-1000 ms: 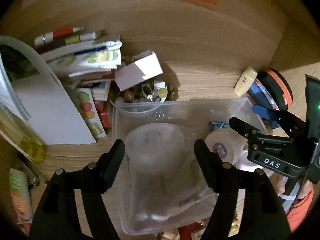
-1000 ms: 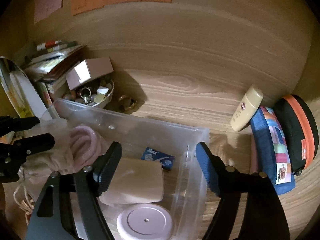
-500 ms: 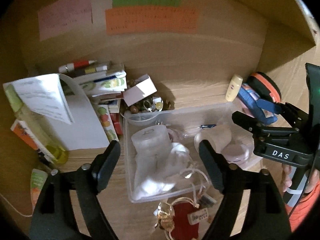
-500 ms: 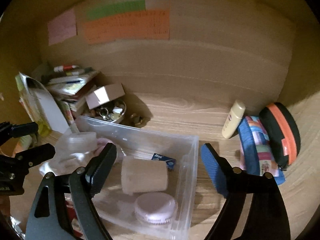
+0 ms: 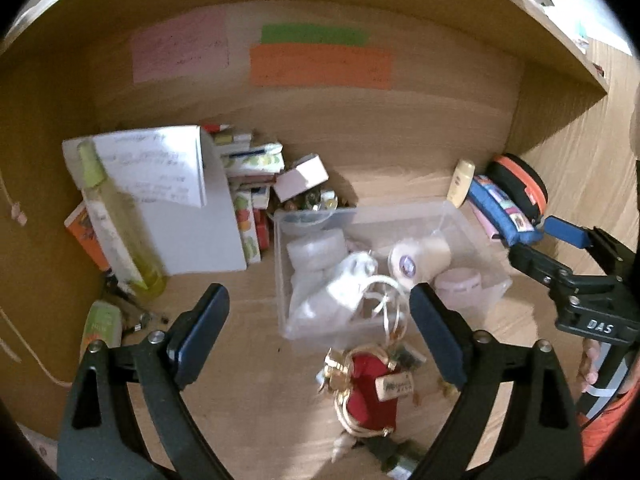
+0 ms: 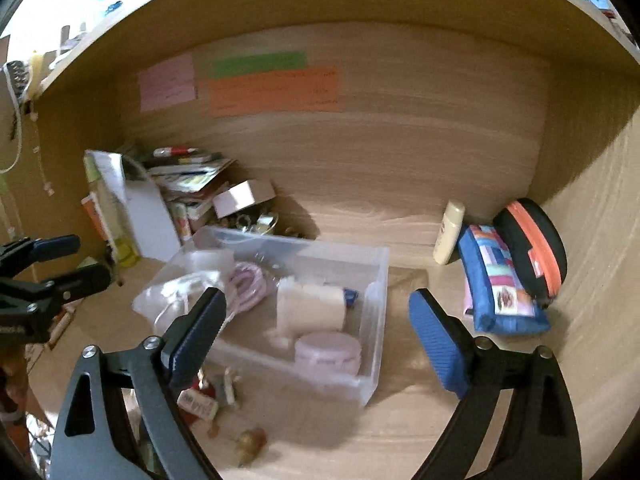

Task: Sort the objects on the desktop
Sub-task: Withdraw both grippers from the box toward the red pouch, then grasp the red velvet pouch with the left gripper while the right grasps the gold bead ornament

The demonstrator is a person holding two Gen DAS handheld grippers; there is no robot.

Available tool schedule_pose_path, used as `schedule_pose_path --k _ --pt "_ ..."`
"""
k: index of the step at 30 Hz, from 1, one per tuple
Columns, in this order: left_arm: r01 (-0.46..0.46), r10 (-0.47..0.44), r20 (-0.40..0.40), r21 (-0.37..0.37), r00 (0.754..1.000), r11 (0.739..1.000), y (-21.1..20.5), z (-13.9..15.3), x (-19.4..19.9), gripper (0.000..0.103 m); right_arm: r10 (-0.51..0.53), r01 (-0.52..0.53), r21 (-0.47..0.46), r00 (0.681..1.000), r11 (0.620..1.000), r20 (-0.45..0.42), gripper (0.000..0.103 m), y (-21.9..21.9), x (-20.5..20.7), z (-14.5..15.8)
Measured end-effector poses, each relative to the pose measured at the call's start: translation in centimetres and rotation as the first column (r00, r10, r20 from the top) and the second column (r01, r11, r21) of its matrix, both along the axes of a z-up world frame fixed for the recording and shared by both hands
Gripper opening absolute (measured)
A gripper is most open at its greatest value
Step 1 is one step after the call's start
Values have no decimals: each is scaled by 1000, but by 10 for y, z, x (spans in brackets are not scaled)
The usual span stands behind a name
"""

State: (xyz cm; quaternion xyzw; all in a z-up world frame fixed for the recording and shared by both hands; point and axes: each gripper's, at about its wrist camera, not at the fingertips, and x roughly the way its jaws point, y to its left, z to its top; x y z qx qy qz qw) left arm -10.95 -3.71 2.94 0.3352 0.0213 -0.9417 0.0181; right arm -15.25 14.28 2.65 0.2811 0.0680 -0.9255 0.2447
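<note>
We are looking at the clear plastic bin (image 5: 472,216) sitting mid-worktop (image 5: 260,360), holding a cream roll (image 5: 420,258), a pink jar (image 5: 458,282) and white cord. Our left hand-held gripper (image 5: 320,332) and right hand-held gripper (image 6: 316,326) have just been opening, both empty at six o'clock.

Clear plastic bin (image 6: 376,280) showing pale pink jar (image 6: 328,350) & cream roll (image 6: 312,306); pencil case (image 6: 500,284) showing blue w/ multicolour patchwork; round case (image 6: 536,248) black w/ orange band; pouch (image 5: 374,396) red.

left gripper (image 5: 318,328): jaws just opened wide, empty | right gripper (image 6: 316,330): jaws just opened wide, empty
</note>
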Motion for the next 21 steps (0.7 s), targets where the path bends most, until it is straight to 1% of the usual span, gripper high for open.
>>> schedule_pose_path --k 3,9,12,17,21 --pt "-9 9 20 -2 1000 1000 -3 -12 8 92 4 -4 26 1000 1000 -14 92 1 14 -7" --pt "-24 22 92 23 995 999 -12 -45 16 92 19 -16 99 999 995 -35 92 -2 38 -29" --pt "-15 8 131 50 991 999 -14 -63 19 92 36 -34 120 999 992 -12 92 -3 44 -45" --pt "8 -14 161 36 987 999 -5 -84 24 92 50 -56 157 998 986 46 92 -4 49 -76" --pt "29 -36 178 47 983 999 3 -95 25 91 64 -81 162 992 983 108 92 -2 52 -97"
